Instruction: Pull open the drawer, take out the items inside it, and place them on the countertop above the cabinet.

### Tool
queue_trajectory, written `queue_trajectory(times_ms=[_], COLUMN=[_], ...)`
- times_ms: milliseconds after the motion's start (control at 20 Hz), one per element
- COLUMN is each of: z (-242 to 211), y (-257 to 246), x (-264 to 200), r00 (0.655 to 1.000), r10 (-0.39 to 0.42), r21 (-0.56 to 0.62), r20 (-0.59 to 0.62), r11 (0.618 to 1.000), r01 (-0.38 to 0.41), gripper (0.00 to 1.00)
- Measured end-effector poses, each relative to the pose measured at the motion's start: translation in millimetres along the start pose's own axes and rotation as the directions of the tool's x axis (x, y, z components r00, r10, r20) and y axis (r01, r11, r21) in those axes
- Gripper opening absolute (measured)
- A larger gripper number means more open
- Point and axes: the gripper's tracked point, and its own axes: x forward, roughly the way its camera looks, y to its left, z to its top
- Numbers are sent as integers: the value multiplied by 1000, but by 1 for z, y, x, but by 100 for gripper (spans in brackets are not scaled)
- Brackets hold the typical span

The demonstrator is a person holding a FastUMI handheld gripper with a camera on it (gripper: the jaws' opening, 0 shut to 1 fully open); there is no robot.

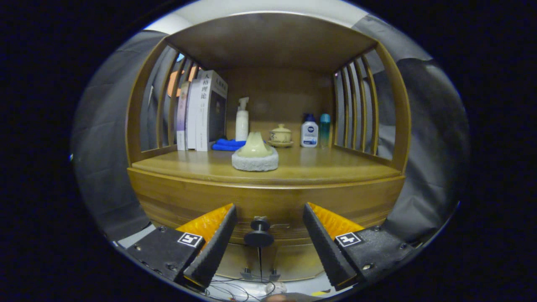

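Observation:
A wooden cabinet stands ahead, with a drawer front (268,205) below its countertop (319,167). The drawer looks closed, so I see nothing of its contents. A dark round knob (259,235) sticks out of the drawer front. My gripper (268,218) is open, and the knob sits in the gap between the fingers without touching either. On the countertop, just beyond the drawer, rests a pale cone-shaped piece on a round grey stone base (255,156).
At the back of the shelf stand books (203,113), a blue cloth (228,144), a white pump bottle (242,121), a small lidded pot (280,136), a white lotion bottle (309,132) and a teal bottle (325,128). Slatted wooden sides (356,105) and a roof enclose it.

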Motion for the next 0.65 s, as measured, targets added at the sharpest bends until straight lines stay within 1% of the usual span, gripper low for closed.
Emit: queue_trajectory(times_ms=[100, 450, 550, 650], z=[6, 25, 32, 31], y=[-3, -9, -10, -5], x=[-24, -120, -143, -160], r00=[1000, 994, 990, 987], r10=[9, 19, 9, 18], r21=[15, -6, -21, -32], r20=[29, 111, 142, 160], r11=[1000, 1000, 1000, 999], r01=[-10, -18, -6, -13], gripper=[100, 100, 100, 100])
